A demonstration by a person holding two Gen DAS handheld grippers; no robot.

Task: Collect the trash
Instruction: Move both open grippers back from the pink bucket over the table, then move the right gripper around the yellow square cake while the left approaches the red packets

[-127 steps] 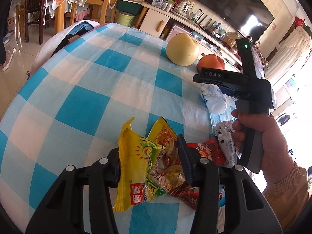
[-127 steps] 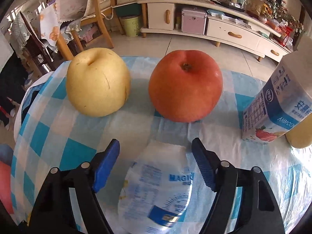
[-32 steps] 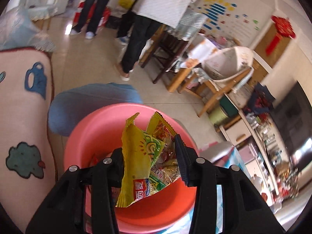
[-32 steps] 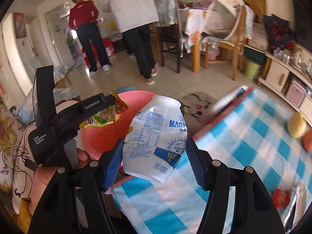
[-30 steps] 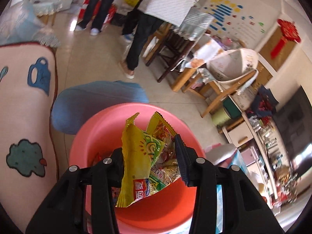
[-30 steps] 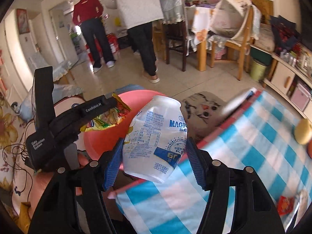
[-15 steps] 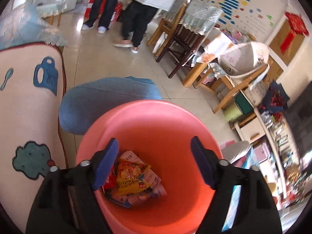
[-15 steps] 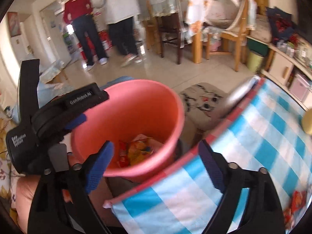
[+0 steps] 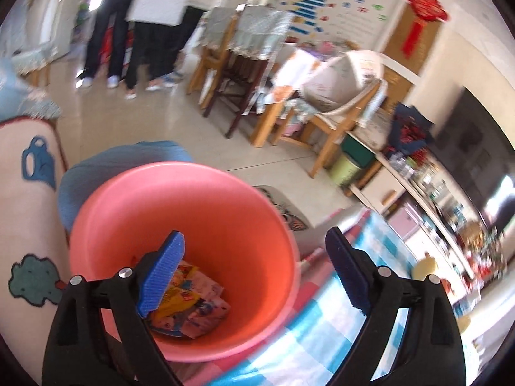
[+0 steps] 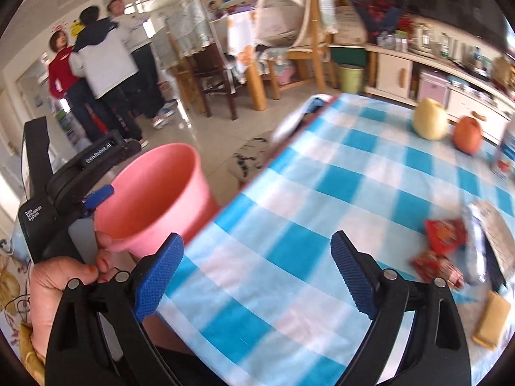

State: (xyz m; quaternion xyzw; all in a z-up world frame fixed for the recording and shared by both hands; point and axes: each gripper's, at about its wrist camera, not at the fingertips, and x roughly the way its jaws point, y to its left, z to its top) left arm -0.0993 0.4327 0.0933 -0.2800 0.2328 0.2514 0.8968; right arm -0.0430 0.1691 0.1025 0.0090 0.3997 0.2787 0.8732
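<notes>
A pink bucket stands beside the table's edge, with snack wrappers lying at its bottom. My left gripper is open and empty, above the bucket's near rim. My right gripper is open and empty above the blue-checked tablecloth. The bucket also shows in the right wrist view, at the left, with the left gripper beside it. Red wrappers and a silver wrapper lie on the cloth at the right.
A yellow pear, a red apple and a milk carton stand at the table's far side. A biscuit lies near the right edge. Chairs and people stand beyond.
Both grippers have opened: the yellow wrappers and the white bottle left them, and wrappers now lie in the bucket. Both views have swung right toward the table.
</notes>
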